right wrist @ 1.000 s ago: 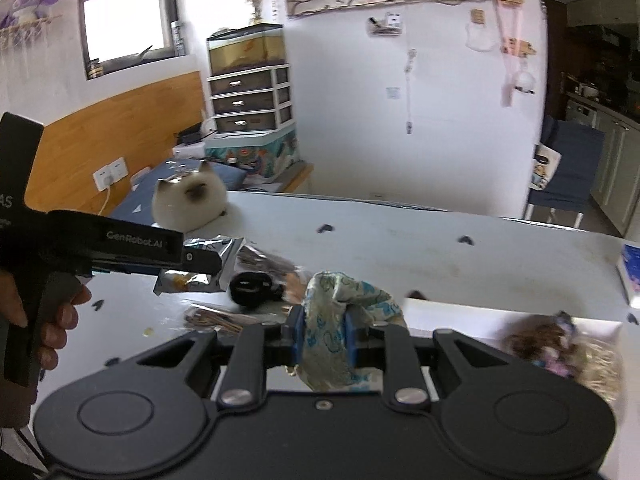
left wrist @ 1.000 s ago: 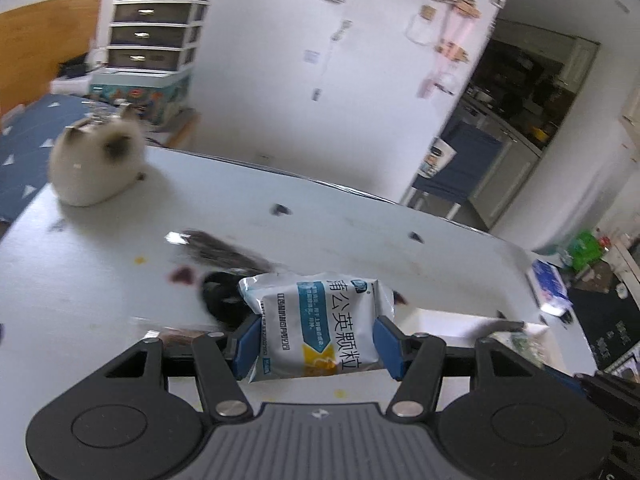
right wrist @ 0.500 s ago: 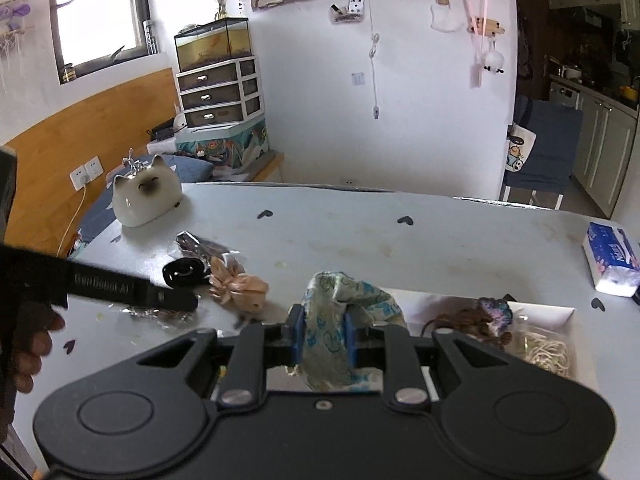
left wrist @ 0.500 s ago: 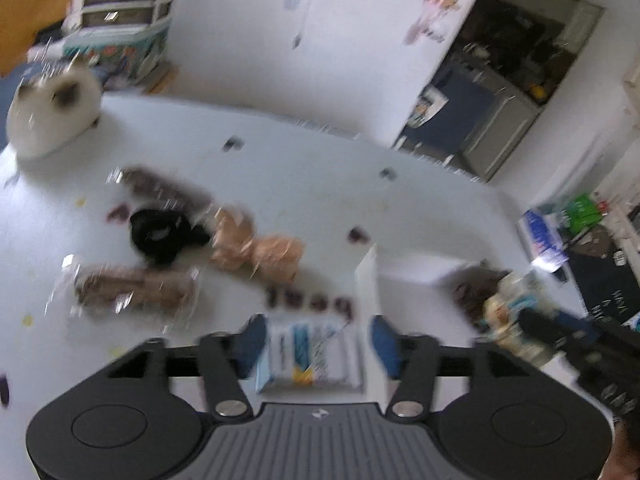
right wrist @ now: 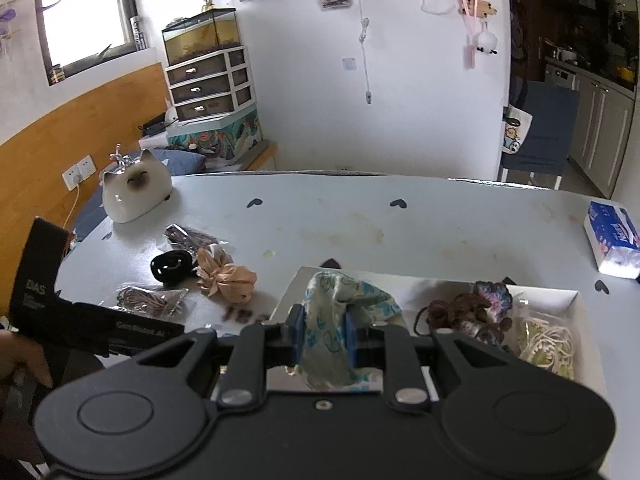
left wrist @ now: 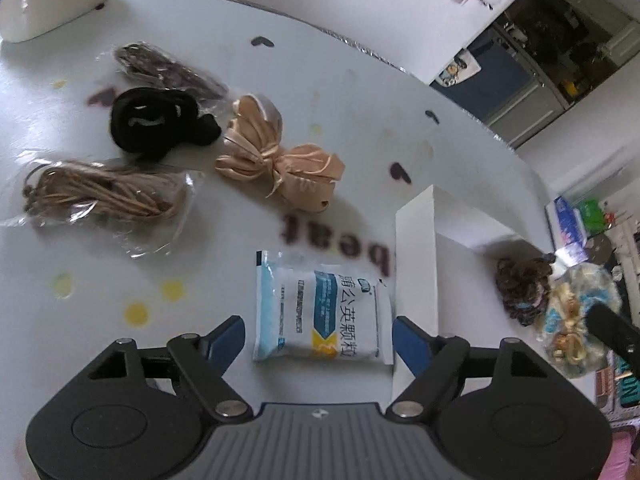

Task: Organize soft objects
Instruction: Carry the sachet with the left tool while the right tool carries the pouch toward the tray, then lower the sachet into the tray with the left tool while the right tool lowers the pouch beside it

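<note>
A white and blue sachet [left wrist: 324, 308] lies flat on the white table [left wrist: 360, 92], just left of the white box [left wrist: 414, 248]. My left gripper [left wrist: 318, 340] straddles the sachet's near end; its jaws are opening and the blue pads stand clear of it. My right gripper [right wrist: 323, 340] is shut on a pale cloth scrunchie with blue print [right wrist: 340, 312], held over the left end of the white box [right wrist: 576, 304]. A brown scrunchie [right wrist: 460, 312] and cream hair ties [right wrist: 548, 340] lie in the box.
Left of the sachet lie a peach bow scrunchie [left wrist: 280, 164], a black hair band [left wrist: 156, 120], a bag of brown ties [left wrist: 100, 196] and a dark packet [left wrist: 168, 68]. A cat ornament [right wrist: 134, 188] sits at the far left, a tissue pack [right wrist: 612, 236] at the right edge.
The left gripper came down with the sachet, widened its jaws and let it go onto the table. The right gripper carried the scrunchie sideways to above the box.
</note>
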`<state>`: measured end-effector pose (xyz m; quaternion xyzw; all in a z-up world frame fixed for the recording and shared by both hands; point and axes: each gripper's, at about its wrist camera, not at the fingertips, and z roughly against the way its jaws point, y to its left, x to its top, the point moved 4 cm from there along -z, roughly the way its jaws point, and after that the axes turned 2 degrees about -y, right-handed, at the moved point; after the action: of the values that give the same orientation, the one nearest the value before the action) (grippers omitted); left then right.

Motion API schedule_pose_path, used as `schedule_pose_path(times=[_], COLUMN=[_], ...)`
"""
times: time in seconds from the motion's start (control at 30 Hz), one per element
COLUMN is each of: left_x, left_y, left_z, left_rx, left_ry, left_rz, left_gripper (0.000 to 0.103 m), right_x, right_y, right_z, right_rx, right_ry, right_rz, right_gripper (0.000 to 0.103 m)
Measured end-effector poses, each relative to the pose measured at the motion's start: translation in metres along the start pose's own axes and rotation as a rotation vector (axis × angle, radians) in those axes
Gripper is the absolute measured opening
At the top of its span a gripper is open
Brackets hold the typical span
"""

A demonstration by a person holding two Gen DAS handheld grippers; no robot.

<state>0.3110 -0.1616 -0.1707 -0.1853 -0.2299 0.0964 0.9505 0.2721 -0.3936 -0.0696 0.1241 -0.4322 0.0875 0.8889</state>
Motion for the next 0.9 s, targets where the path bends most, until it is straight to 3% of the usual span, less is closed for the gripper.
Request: schedule_pose_path(times=[0.1,0.13,0.17,0.23,0.53,0.9], left_x=[0.001,0.002,0.002,0.004,0.008,0.023], left_y=[-0.007,-0.01,-0.012,-0.011,-0.002,-0.003], left_z=[-0.008,-0.01,-0.011,-0.012,-0.001,0.051], left_rx=[0.035,0.051,0.064,0.105,0.05,0.019], left_ry=[0.006,0.012,0.011,0.005,-0.021,-0.16], left_rz=[-0.052,-0.077,-0.098,-0.109,-0.072,-0.064], left_gripper=[0.063,0.055,0.039,0.022,0.01,0.004], right_x=[-0.001,-0.001,-0.001,-0.002,-0.002,-0.001], right_y=[-0.002,-0.002,-0.003,-0.003,0.001,0.004], right_z=[-0.002,-0.003,-0.003,-0.004,-0.007,-0.001], right_rx=[-0.015,-0.019,-0.023,-0.029,-0.028,-0.021], right_ry=[0.005,0.006,0.008,0.01,0.018,-0.003], right_rz=[-0.008,-0.01,-0.012,-0.017,-0.019,-0.007], right_gripper=[0.022,0.022,0.022,0.022,0.022,0.022])
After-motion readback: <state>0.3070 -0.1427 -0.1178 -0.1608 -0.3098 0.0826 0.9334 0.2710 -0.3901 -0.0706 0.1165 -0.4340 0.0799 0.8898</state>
